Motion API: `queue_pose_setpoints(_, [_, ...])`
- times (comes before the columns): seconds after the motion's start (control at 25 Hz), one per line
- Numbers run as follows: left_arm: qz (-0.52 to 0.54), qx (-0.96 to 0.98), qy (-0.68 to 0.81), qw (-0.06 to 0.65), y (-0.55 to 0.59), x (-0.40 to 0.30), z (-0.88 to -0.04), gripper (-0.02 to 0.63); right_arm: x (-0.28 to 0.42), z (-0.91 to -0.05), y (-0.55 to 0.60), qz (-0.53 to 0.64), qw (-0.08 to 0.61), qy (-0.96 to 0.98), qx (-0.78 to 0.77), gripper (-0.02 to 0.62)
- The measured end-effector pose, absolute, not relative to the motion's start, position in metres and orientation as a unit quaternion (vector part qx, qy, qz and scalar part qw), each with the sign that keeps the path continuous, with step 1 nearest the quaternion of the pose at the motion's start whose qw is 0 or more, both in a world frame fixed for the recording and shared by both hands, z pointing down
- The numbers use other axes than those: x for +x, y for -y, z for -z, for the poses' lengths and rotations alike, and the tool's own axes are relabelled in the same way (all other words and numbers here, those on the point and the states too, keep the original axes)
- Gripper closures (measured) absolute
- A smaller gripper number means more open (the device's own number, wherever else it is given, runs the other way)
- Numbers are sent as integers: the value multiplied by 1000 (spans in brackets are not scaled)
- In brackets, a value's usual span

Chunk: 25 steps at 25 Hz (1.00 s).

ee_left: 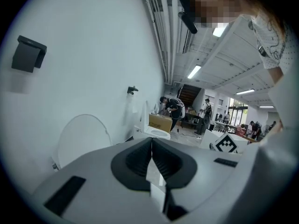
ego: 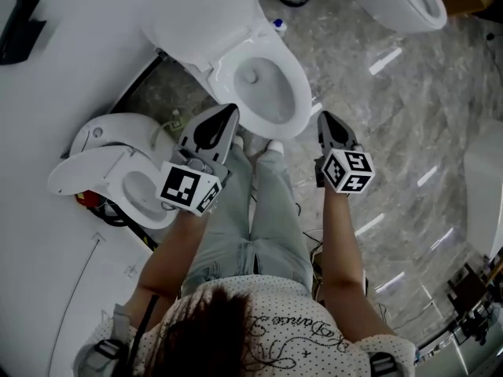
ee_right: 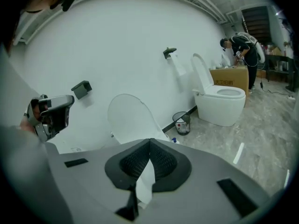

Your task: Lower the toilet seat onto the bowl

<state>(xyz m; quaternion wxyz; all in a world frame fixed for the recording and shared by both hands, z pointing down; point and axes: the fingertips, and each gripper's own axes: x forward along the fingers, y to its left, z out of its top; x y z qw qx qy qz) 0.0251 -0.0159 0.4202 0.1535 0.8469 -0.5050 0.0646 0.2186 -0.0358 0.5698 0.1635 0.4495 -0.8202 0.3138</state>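
- Jaws of the left gripper are pressed together with nothing between them; it hangs above the person's left leg.
- Toilet seat looks to lie flat on the bowl, just ahead of the person's shoes; the lid stands raised against the wall.
- Right gripper has its jaws likewise pressed together and empty, near the bowl's right rim.

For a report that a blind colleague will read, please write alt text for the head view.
From above: a person holds the left gripper and the right gripper, both shut, in front of a toilet whose lid is raised against a white wall. A second toilet stands at the left.
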Motion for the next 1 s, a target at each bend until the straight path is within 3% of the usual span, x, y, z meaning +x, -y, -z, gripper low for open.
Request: queue_pose_setpoints(1.0, [-22, 849, 525, 56, 31, 12, -282, 601, 171, -310, 57, -169, 16, 894, 413, 584])
